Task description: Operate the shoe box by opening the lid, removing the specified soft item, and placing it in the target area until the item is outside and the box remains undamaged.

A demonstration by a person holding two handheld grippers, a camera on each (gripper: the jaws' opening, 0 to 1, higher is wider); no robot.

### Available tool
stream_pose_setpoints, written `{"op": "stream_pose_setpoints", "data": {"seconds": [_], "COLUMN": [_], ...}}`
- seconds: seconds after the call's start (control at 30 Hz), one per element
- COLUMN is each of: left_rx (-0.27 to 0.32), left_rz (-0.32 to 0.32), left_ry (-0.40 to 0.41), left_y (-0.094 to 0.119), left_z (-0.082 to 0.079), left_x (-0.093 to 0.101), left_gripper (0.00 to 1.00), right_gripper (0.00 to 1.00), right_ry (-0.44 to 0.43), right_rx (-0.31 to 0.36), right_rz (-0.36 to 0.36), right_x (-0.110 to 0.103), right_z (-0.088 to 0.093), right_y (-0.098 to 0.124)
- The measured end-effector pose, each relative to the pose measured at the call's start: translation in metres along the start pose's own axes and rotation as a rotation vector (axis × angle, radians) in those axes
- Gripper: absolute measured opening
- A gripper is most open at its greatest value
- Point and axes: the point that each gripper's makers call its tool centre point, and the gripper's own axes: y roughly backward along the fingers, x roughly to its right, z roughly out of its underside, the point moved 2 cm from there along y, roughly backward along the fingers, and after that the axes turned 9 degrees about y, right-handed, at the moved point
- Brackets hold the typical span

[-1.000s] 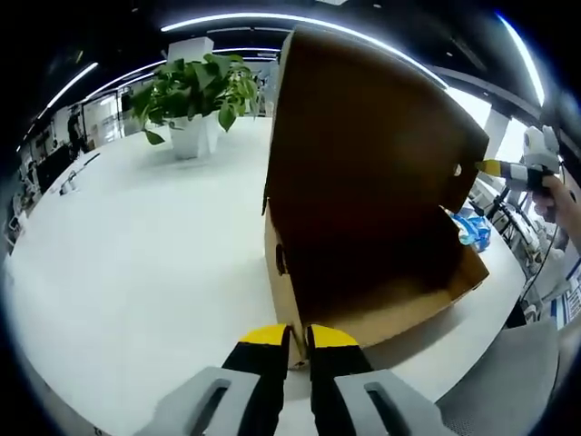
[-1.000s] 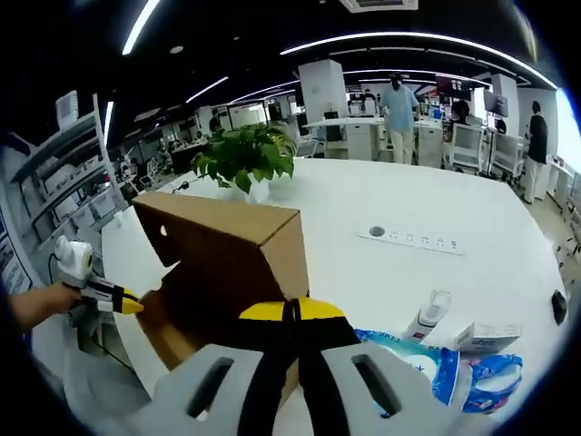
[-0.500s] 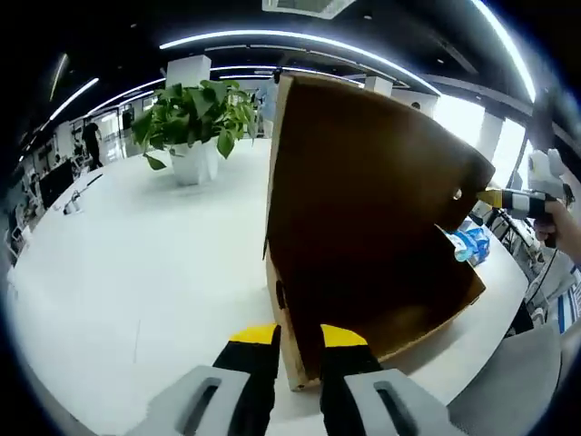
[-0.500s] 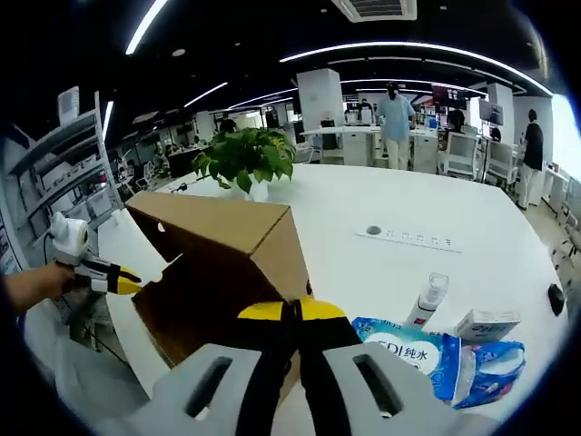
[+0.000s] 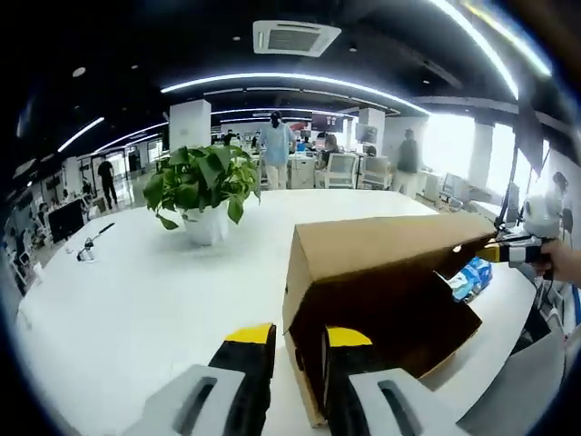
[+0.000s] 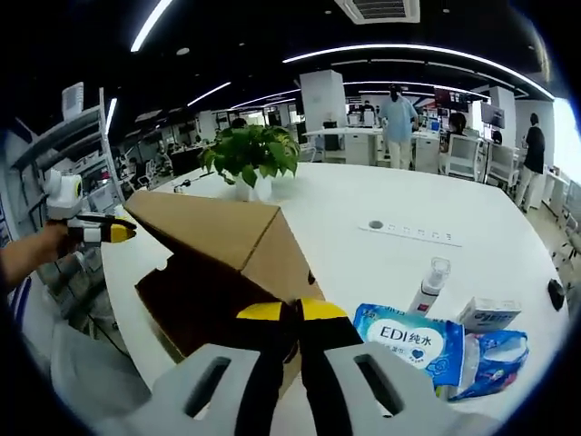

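Cardboard shoe box (image 5: 381, 300) (image 6: 227, 263) sits on white table (image 5: 136, 309) (image 6: 381, 263) near its edge, lid (image 5: 390, 245) (image 6: 204, 227) tilted partway over the body. Left gripper (image 5: 298, 345) (image 6: 109, 233) has jaws a little apart, straddling the box's near wall; can't tell if it's pinching. Right gripper (image 6: 290, 313) (image 5: 495, 254) is closed at the box's other end, yellow tips together against the cardboard edge; whether it grips, can't tell. Beside box: blue-white tissue pack (image 6: 408, 345), small bottle (image 6: 431, 283), little carton (image 6: 486, 315). Potted plant (image 5: 204, 186) (image 6: 252, 156) further back. People stand among desks behind.
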Motion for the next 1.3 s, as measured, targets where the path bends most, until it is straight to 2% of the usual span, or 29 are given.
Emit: {"op": "stream_pose_setpoints", "data": {"seconds": [0.23,0.43,0.7,0.8,1.3], "left_rx": [0.011,-0.001,-0.020,-0.034,-0.116], "left_rz": [0.038,0.056,0.068,0.077,0.107], "left_ry": [-0.060,-0.081,-0.089,-0.085,-0.126], "left_y": [0.002,0.003,0.008,0.009,0.012], "left_z": [-0.004,0.002,0.011,0.016,0.047], "left_x": [0.010,0.015,0.017,0.019,0.024], "left_gripper": [0.21,0.21,0.24,0.26,0.34], "right_gripper": [0.04,0.06,0.07,0.08,0.21], "right_ry": [0.033,0.076,0.161,0.229,0.319], "right_rx": [0.007,0.028,0.038,0.032,0.008], "right_rz": [-0.006,-0.004,-0.043,-0.053,-0.140], "right_x": [-0.005,-0.007,-0.017,-0.022,-0.043], "right_z": [0.007,0.009,0.014,0.019,0.042], "right_y": [0.003,0.006,0.012,0.013,0.019]}}
